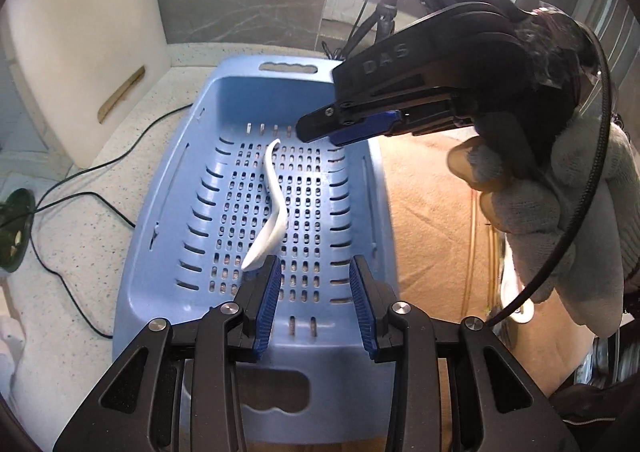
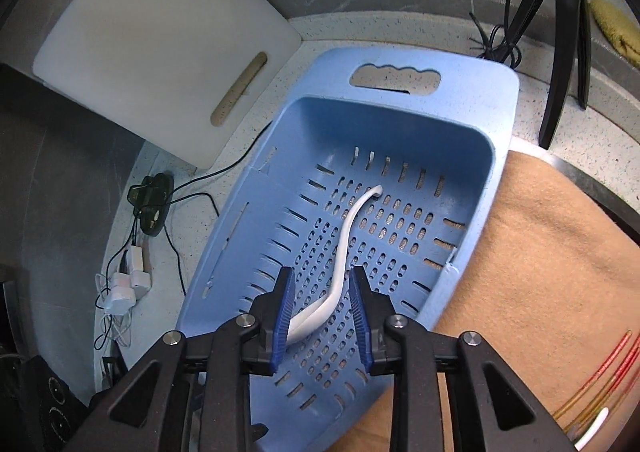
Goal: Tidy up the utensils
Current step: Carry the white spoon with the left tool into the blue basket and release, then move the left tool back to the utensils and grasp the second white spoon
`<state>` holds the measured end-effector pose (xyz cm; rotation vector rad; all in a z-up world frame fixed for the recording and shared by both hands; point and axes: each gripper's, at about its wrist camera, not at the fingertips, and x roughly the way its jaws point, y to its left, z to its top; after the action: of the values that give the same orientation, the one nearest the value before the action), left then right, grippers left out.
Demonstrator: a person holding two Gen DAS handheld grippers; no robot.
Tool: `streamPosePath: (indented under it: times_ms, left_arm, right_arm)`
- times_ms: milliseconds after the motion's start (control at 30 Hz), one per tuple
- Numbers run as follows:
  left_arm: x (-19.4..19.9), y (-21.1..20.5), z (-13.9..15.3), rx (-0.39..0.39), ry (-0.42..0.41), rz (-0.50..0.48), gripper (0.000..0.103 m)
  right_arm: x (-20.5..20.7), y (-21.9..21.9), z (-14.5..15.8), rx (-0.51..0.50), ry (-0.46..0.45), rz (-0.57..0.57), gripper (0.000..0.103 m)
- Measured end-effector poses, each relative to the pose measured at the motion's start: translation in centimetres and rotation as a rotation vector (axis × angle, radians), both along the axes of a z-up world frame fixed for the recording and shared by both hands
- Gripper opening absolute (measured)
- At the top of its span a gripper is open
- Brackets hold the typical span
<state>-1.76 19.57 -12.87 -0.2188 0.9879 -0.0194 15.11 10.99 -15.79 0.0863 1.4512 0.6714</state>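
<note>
A blue slotted basket [image 1: 168,236] [image 2: 400,108] stands on the speckled counter. One white curved spoon [image 1: 276,196] [image 2: 348,228] lies flat on the basket's floor. My left gripper [image 1: 314,280] hangs open over the basket's near end, with the spoon's bowl just left of its left finger and nothing between the pads. My right gripper [image 1: 320,130] [image 2: 322,276], held by a gloved hand [image 1: 560,212], hovers above the basket. It is open: the spoon lies on the floor below its jaws and neither pad presses on it.
A white cutting board [image 1: 80,52] [image 2: 160,32] leans at the back left. Black cables [image 1: 80,188] and white plugs [image 2: 128,284] lie left of the basket. A tan cloth [image 1: 432,220] [image 2: 540,252] on the right carries more utensils [image 2: 596,384]. A tripod [image 2: 560,32] stands behind.
</note>
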Motion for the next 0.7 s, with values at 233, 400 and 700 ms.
streamPosePath:
  times_ms: [233,400,700]
  left_arm:
    - [-0.9,-3.3,1.8,-0.003,-0.047,-0.035,0.034]
    - [-0.9,-6.6,2.4,-0.019,-0.062,-0.094,0.034]
    - [-1.2,-12.4,1.8,-0.041,-0.028,-0.184,0.034]
  right_arm:
    - [-1.3,-5.6,5.6,0.048,-0.133,0.007,0.041]
    - [-2.1,-12.8,8.6,0.11,-0.203,-0.082,0.042]
    - [-3.6,-24.2,7.2,0.074,-0.1,-0.215,0.043]
